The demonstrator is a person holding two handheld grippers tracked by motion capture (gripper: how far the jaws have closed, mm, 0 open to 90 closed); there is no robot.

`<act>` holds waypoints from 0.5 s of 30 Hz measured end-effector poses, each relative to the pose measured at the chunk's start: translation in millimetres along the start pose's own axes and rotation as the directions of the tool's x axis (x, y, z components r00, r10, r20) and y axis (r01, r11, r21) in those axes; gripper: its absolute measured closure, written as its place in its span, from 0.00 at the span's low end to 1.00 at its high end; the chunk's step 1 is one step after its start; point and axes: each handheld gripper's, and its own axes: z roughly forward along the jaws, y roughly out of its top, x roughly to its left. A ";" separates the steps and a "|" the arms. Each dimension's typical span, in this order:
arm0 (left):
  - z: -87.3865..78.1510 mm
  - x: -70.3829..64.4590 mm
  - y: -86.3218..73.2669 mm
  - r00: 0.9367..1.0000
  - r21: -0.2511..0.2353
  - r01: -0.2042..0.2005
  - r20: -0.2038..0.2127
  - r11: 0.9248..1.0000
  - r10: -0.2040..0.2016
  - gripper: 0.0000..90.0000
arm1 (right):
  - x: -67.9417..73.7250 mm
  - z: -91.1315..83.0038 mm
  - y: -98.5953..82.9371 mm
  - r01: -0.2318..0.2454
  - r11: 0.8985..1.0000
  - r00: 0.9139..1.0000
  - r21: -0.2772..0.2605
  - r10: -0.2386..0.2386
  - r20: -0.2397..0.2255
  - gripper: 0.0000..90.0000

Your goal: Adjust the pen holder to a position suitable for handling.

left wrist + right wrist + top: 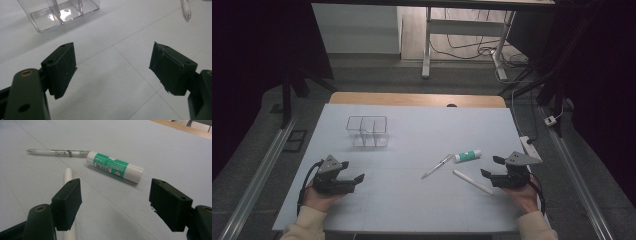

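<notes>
Left gripper [353, 171] jaws apart near worktop's front-left corner, right gripper [492, 167] jaws apart by white stick [473, 182], glue stick [467, 156], pen [437, 166] toward right edge.

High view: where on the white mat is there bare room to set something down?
Free: the stretch between the clear organizer and the pen, and the near strip between the left gripper and right gripper. Crowded: around the pen, glue stick and white stick beside the right gripper.
</notes>
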 end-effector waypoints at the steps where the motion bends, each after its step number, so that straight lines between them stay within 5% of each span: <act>1: 0.5 -0.3 0.0 1.000 0.002 -0.001 0.001 1.000 0.001 0.24 | 0.2 0.8 -0.1 0.001 1.000 1.000 -0.001 -0.001 0.008 0.29; 15: 0.6 3.9 -0.2 1.000 0.003 -0.004 -0.013 1.000 0.005 0.24 | -0.7 5.1 -1.4 0.002 1.000 1.000 0.010 -0.002 0.003 0.31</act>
